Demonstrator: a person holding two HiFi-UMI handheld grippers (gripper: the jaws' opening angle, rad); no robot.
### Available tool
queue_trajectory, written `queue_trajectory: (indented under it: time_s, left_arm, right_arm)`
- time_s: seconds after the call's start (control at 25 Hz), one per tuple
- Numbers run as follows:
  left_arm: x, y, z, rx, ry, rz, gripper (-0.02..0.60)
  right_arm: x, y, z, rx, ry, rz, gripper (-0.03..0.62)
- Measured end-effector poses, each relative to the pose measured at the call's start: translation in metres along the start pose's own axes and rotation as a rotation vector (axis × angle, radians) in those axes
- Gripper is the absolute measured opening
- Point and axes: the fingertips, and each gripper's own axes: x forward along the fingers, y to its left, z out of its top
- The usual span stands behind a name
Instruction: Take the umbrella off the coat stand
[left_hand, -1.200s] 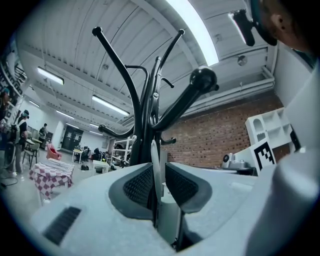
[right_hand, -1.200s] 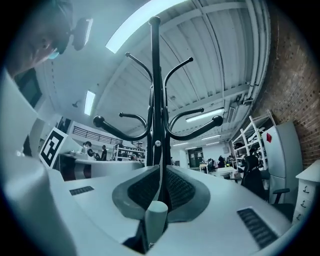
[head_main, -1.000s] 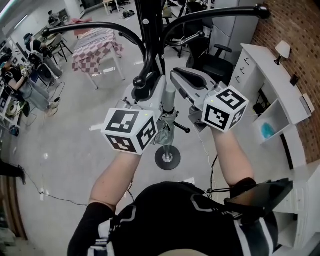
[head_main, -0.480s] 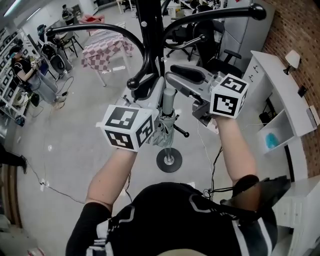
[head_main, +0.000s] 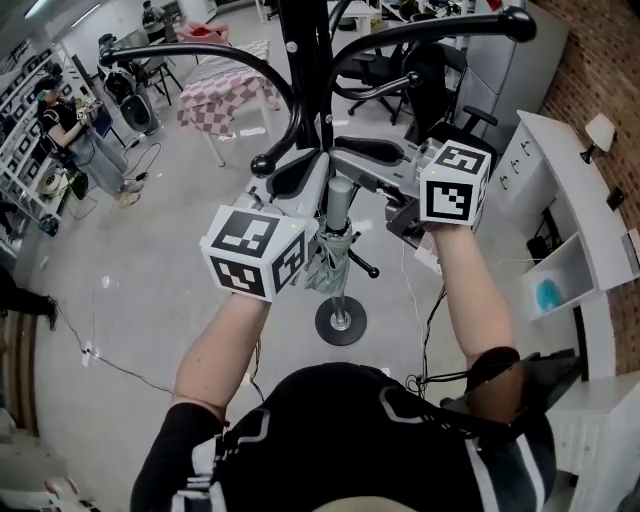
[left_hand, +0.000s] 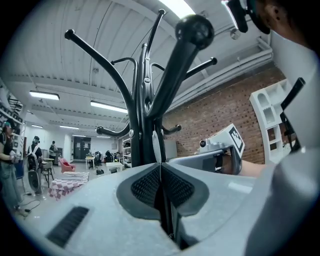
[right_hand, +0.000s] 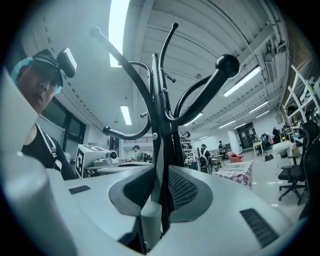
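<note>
The black coat stand (head_main: 298, 70) rises in front of me, its round base (head_main: 340, 320) on the floor; it shows in the left gripper view (left_hand: 145, 115) and the right gripper view (right_hand: 161, 110). A folded grey umbrella (head_main: 325, 265) hangs upright beside the pole. Its grey handle (head_main: 340, 195) stands between my two grippers. My right gripper (head_main: 342, 156) reaches in from the right. Its jaws have just been closing, and the handle (right_hand: 150, 222) sits low between them, pressed from both sides. My left gripper (head_main: 300, 170) is shut, its pads (left_hand: 172, 187) meeting with nothing seen between them.
The stand's curved arms end in knobs overhead (head_main: 520, 22) and by my left jaws (head_main: 262, 163). A table with a checked cloth (head_main: 225, 85) and an office chair (head_main: 440, 95) stand behind. White shelving (head_main: 570, 200) lines the brick wall at right. People (head_main: 65, 110) work far left.
My right gripper has swung round towards the pole, and its marker cube has moved up the picture. Its jaws now stand around the umbrella handle. The left gripper has stayed in place.
</note>
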Motion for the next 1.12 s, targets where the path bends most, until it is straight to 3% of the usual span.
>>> queue_trajectory:
  time_s: [0.24,1.12]
  left_arm:
    - [-0.003,0.001,0.002,-0.015,-0.009,-0.009,0.014]
    - [-0.016,-0.015,0.014,-0.054,-0.063,0.024,0.012]
  right_arm:
    - [0.001,0.005,0.001,-0.005,0.003,0.035,0.054]
    - [-0.007,0.008,0.005,0.002,0.017,-0.097,0.011]
